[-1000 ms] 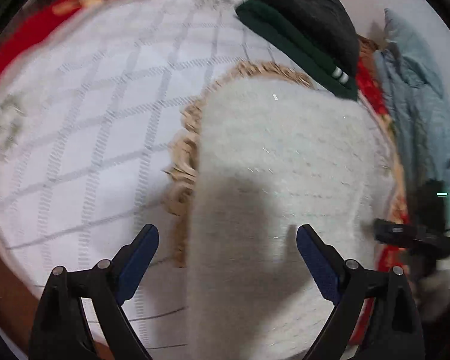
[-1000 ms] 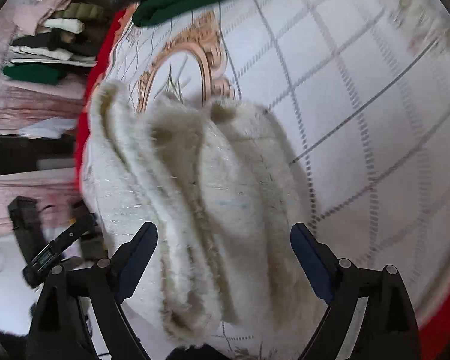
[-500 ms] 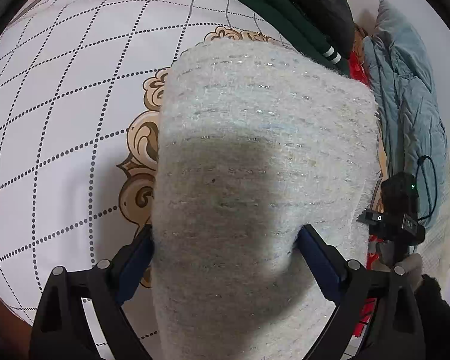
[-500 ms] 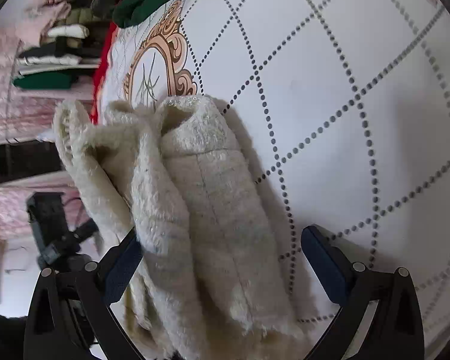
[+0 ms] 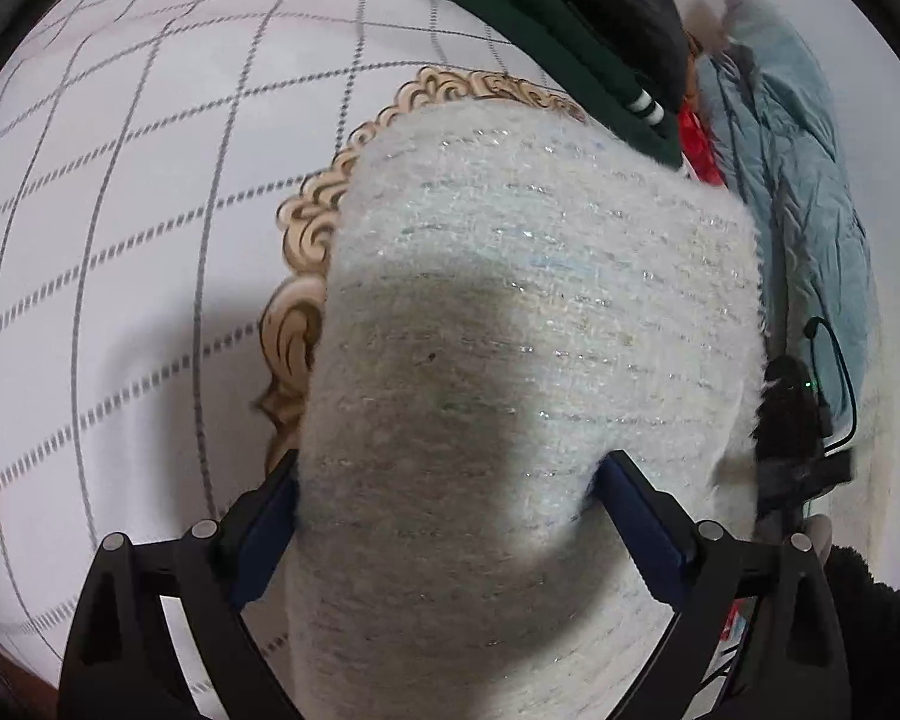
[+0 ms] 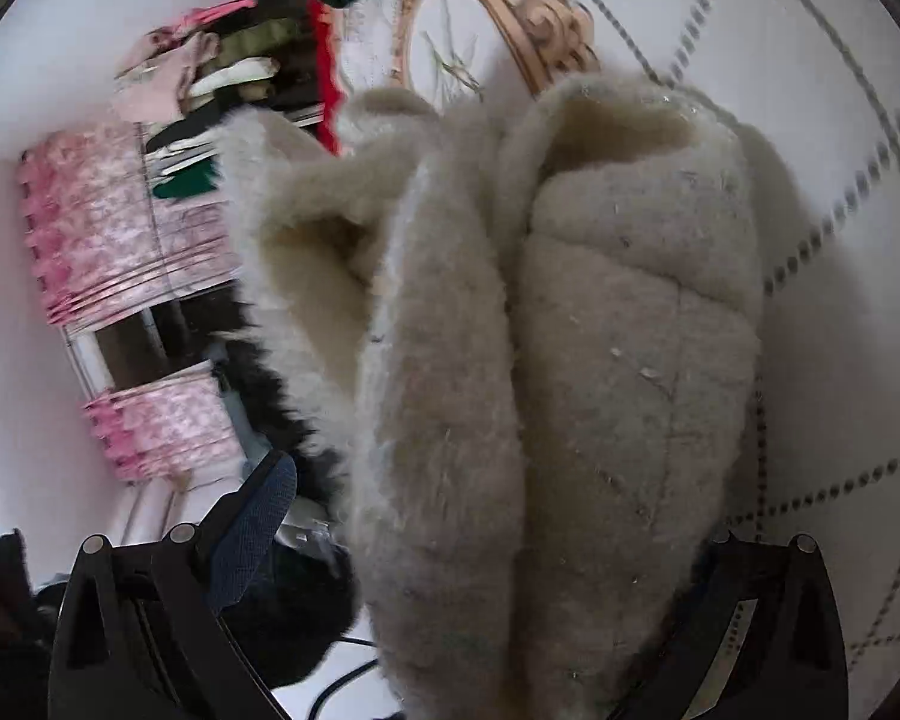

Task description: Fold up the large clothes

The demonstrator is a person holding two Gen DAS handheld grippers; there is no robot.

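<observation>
A folded cream fuzzy sweater [image 5: 534, 324] with silver threads lies on a white bed cover [image 5: 120, 192] with a grey diamond grid and a gold ornament. My left gripper [image 5: 447, 510] is open wide, and its blue pads [image 5: 267, 516] flank the sweater's near end. In the right wrist view the same sweater [image 6: 576, 360] shows its thick folded layers from the side. My right gripper [image 6: 480, 516] is open around the fold; its left pad [image 6: 258, 516] shows and the right pad is hidden behind the sweater.
A dark green and black folded pile [image 5: 576, 42] lies at the far edge of the bed. A light blue quilted jacket [image 5: 810, 192] lies to the right. Shelves of folded clothes [image 6: 210, 90] and pink curtains [image 6: 108, 240] stand beyond the bed.
Both grippers have closed in on the sweater from about a second ago. The right wrist view has swung left and lifted, so the sweater's fold now fills it.
</observation>
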